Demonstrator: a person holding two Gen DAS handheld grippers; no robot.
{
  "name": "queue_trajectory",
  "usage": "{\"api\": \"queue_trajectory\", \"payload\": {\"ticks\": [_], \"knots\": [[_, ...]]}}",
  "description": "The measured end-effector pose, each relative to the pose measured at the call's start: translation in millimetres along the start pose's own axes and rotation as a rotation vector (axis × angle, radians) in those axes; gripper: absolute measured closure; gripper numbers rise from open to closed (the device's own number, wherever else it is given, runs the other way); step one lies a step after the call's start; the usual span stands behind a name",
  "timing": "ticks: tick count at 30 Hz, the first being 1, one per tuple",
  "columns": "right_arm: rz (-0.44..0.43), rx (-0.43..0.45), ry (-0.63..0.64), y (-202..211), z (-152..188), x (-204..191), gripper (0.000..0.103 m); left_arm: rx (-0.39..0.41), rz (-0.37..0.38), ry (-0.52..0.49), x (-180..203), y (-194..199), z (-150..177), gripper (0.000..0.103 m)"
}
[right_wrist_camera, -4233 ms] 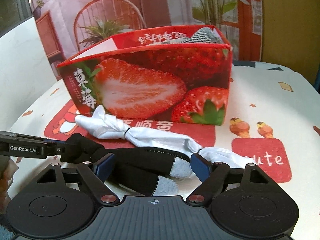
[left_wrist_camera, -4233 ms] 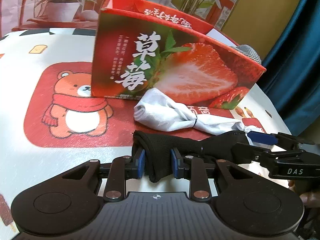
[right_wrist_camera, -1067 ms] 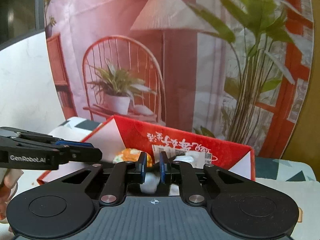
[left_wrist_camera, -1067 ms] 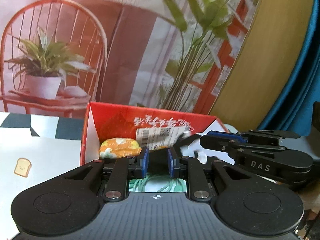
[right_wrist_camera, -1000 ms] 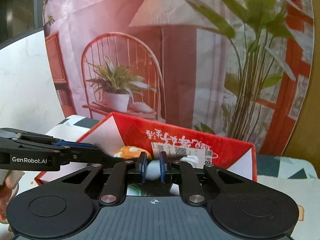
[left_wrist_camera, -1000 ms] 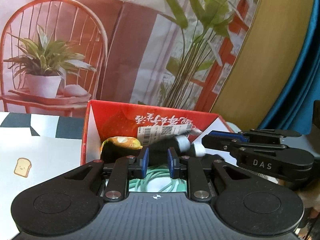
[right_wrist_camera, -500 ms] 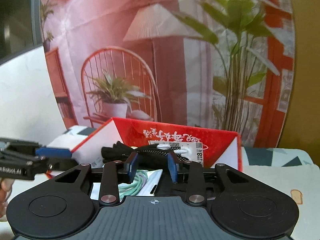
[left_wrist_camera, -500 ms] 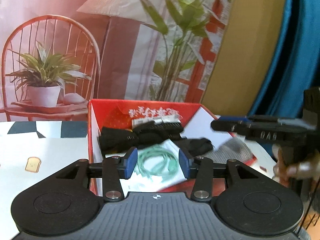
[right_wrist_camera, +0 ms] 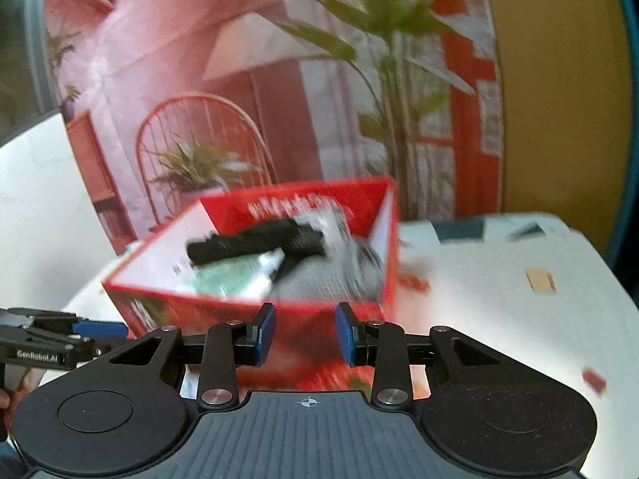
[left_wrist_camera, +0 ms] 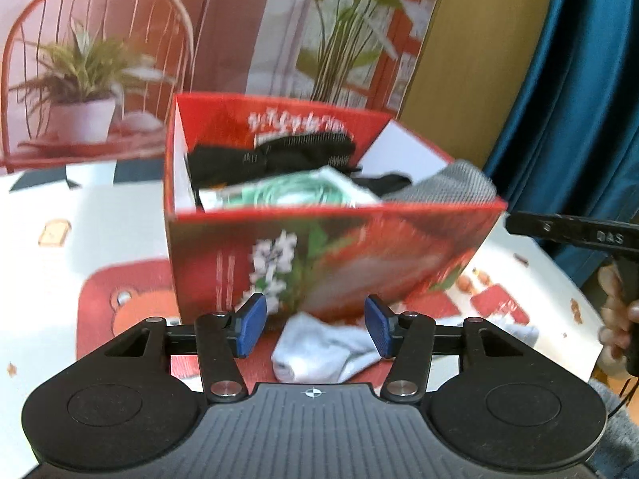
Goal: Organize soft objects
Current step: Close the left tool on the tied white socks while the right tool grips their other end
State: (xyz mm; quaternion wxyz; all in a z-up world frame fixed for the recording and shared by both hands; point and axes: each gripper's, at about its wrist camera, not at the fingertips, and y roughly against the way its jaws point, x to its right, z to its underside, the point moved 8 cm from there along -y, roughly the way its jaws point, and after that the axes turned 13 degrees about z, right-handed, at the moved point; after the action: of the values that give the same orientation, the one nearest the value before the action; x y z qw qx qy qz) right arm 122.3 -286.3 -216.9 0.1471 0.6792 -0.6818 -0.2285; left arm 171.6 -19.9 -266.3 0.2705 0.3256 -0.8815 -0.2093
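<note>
The red strawberry box (left_wrist_camera: 327,255) stands on the table, also in the right wrist view (right_wrist_camera: 247,299). A black glove (left_wrist_camera: 279,155) lies inside on top of a green cable pack (left_wrist_camera: 287,193) and grey fabric (left_wrist_camera: 447,187); the glove also shows in the right wrist view (right_wrist_camera: 255,243). A white cloth bundle (left_wrist_camera: 319,347) lies on the table in front of the box, just beyond my open, empty left gripper (left_wrist_camera: 313,325). My right gripper (right_wrist_camera: 305,333) is open and empty, in front of the box.
The tablecloth (left_wrist_camera: 60,239) has a bear print and small pictures. A printed backdrop with a chair and plants (right_wrist_camera: 279,99) stands behind the table. A blue curtain (left_wrist_camera: 579,99) hangs at the right. The other gripper shows at each view's edge (left_wrist_camera: 579,235) (right_wrist_camera: 52,339).
Both grippers let go of the black glove, which now lies in the box, and opened wide. Both pulled back and down from over the box; the white cloth is in view again.
</note>
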Motion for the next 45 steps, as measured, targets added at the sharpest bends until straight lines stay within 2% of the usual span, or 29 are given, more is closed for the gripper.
{"api": "queue_trajectory", "payload": {"ticks": [6,11,13,14,17,21,29,36,45], "knots": [[0.084,-0.082,0.014,-1,48,15,0.07,-0.05,-0.024,0.027,-8,-24,20,0.046],[0.131,-0.152,0.022,-1,82,22,0.06,-0.078,-0.034,0.045,-14,-39,31,0.047],[0.146,-0.176,0.024,-1,93,24,0.057,-0.083,-0.042,0.042,-15,-41,35,0.052],[0.151,-0.185,0.026,-1,97,25,0.056,-0.086,-0.049,0.038,-16,-42,37,0.061],[0.174,-0.209,0.032,-4,107,28,0.056,-0.089,-0.045,0.04,-18,-39,42,0.07],[0.171,-0.228,-0.002,-10,113,36,0.057,-0.086,-0.049,0.055,-20,-30,47,0.071],[0.094,-0.22,0.027,-25,109,16,0.073,-0.056,-0.117,0.125,-37,-1,60,0.071],[0.044,-0.18,0.118,-48,106,-19,0.076,-0.011,-0.179,0.191,-53,22,75,0.071],[0.03,-0.116,0.128,-56,108,-31,0.076,-0.002,-0.208,0.164,-49,24,78,0.07]]}}
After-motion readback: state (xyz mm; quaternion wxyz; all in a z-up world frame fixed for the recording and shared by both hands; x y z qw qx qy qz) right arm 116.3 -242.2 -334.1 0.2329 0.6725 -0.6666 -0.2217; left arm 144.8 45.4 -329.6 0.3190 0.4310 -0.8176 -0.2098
